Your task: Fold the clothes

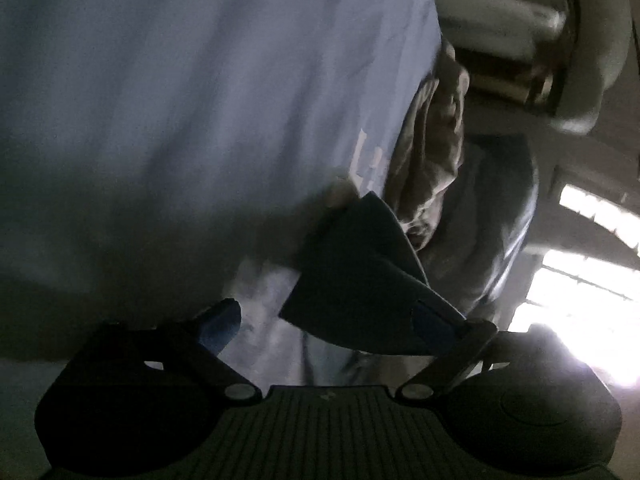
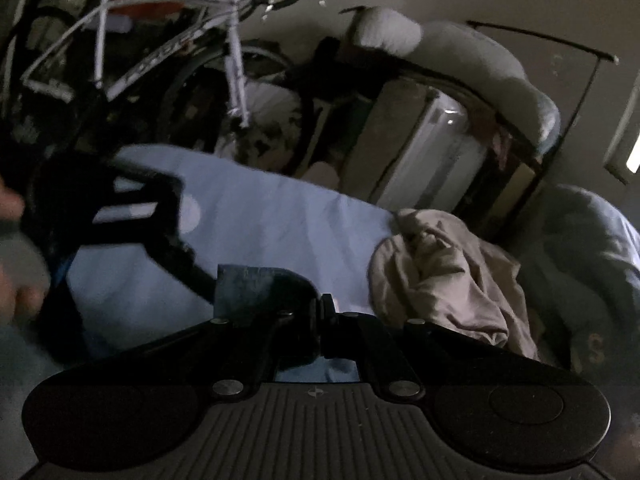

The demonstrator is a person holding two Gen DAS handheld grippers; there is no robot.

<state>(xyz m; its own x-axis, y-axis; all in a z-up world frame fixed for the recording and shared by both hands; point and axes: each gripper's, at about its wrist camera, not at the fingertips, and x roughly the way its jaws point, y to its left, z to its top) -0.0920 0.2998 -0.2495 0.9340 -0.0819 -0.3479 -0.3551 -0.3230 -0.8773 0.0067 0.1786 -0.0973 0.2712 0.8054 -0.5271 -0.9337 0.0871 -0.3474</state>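
Note:
A dark blue cloth [image 1: 360, 276] hangs in front of my left gripper [image 1: 326, 322]. The cloth drapes over the right blue finger pad [image 1: 434, 324], while the left pad [image 1: 220, 324] is bare. This gripper is open, its fingers far apart. In the right wrist view, my right gripper [image 2: 325, 305] is shut on an edge of the same dark blue cloth [image 2: 256, 286]. A light blue sheet [image 2: 272, 224] lies underneath and fills most of the left wrist view [image 1: 180, 100]. The left gripper's black body [image 2: 152, 200] shows blurred at the left, beside a hand [image 2: 12, 204].
A crumpled beige garment [image 2: 440, 276] [image 1: 428, 152] and a grey-blue garment [image 2: 592, 256] [image 1: 496, 216] lie to the right. Behind stand a white bicycle [image 2: 168, 36], rolled white bedding [image 2: 460, 48] and a clear plastic bin [image 2: 432, 148]. A bright window [image 1: 580, 280] glares at the right.

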